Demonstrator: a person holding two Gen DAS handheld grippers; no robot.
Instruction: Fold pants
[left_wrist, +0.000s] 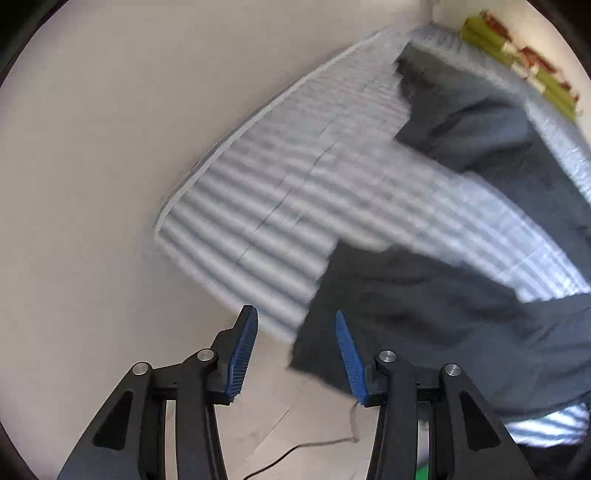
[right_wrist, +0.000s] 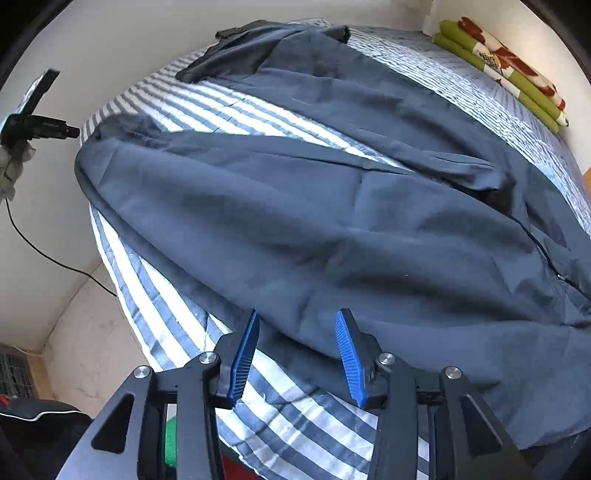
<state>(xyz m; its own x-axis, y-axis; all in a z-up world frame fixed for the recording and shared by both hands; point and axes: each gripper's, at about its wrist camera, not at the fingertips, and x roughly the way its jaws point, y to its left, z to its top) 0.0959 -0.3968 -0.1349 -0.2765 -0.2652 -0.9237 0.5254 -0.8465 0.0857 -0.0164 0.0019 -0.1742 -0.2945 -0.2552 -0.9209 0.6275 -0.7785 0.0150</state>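
Currently both the left gripper (left_wrist: 295, 354) and right gripper (right_wrist: 295, 354) hover spread and empty over unfolded dark pants (right_wrist: 332, 229) on a striped bed (right_wrist: 177, 332), so grasping a leg's hem likely comes next.

Striped bed (right_wrist: 155, 317) — pants (right_wrist: 332, 236), folded blanket (right_wrist: 498, 62)

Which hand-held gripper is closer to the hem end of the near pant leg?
Left. The left hand-held gripper sits open right at the near pant leg's hem end. The right hand-held gripper is open farther up the same leg, toward the waist.
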